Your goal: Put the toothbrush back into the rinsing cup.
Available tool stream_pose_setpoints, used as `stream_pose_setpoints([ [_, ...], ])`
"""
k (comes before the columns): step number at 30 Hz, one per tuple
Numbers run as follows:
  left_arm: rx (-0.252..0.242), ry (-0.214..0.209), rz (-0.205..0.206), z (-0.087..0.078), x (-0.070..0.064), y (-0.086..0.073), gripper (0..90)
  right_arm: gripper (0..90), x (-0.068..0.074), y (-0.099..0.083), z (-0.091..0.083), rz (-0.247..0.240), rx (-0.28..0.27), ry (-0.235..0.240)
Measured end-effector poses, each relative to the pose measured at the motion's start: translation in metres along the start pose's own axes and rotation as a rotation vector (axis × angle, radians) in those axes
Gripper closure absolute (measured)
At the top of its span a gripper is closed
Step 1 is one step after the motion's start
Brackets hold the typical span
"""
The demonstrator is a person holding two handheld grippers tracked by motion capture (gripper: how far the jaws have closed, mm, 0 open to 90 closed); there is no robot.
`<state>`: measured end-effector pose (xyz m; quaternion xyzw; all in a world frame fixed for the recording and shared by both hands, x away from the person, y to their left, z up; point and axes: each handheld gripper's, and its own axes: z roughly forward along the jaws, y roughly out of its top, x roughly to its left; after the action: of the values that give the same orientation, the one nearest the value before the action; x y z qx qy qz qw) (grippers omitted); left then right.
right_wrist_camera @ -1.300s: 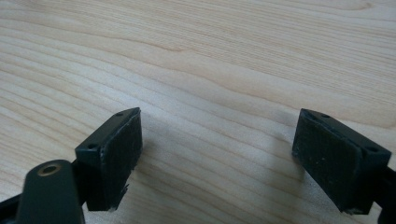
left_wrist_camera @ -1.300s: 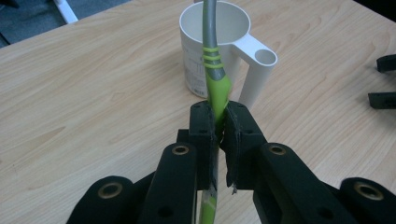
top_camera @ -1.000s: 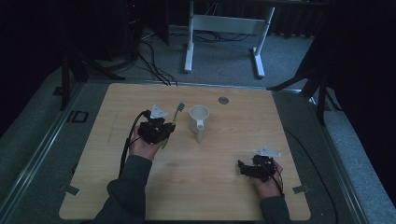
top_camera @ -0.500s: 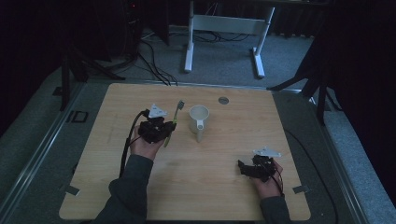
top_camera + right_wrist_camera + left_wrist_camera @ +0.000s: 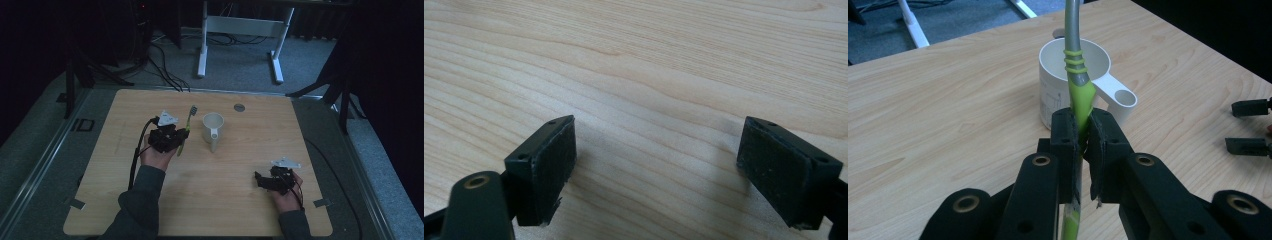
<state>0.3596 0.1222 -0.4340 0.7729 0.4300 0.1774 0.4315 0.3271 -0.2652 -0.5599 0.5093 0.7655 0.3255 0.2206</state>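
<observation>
High view first: left gripper [image 5: 176,136] pinching a green toothbrush [image 5: 186,126] by the handle, bristles pointing to twelve o'clock, just beside the white mug [image 5: 212,129] sitting at three o'clock of it on the wooden table [image 5: 220,200]. Left gripper view, jaws clamped tight on the green grip, grey neck rising past the mug's rim. Likely next: lift, tip upright, lower into the mug. Best done slowly, keeping clear of the handle spout. Right gripper [image 5: 261,180] spread wide, idle at five o'clock, well apart.

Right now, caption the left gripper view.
Left hand-held gripper clamps green toothbrush before white cup.
</observation>
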Motion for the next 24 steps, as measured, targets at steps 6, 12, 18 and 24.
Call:
stream_pose_setpoints([
  [6, -0.011, -0.009, -0.006, 0.001, 0.0002, 0.0007, 82.3, 15.7, 0.0, 0.0, 0.0, 0.0, 0.0, 0.0],
  [12, -0.029, -0.017, 0.004, 0.0018, -0.0015, 0.0018, 82.2, 15.7, 0.0, 0.0, 0.0, -0.001, 0.0, 0.0],
  [18, -0.037, -0.018, 0.002, 0.0026, -0.0016, 0.0032, 82.3, 15.8, 0.0, 0.0, 0.0, 0.0, 0.0, 0.0],
  [24, -0.049, -0.022, 0.001, 0.0029, -0.0016, 0.0041, 82.3, 15.7, 0.0, 0.0, 0.0, -0.001, 0.0, 0.0],
])
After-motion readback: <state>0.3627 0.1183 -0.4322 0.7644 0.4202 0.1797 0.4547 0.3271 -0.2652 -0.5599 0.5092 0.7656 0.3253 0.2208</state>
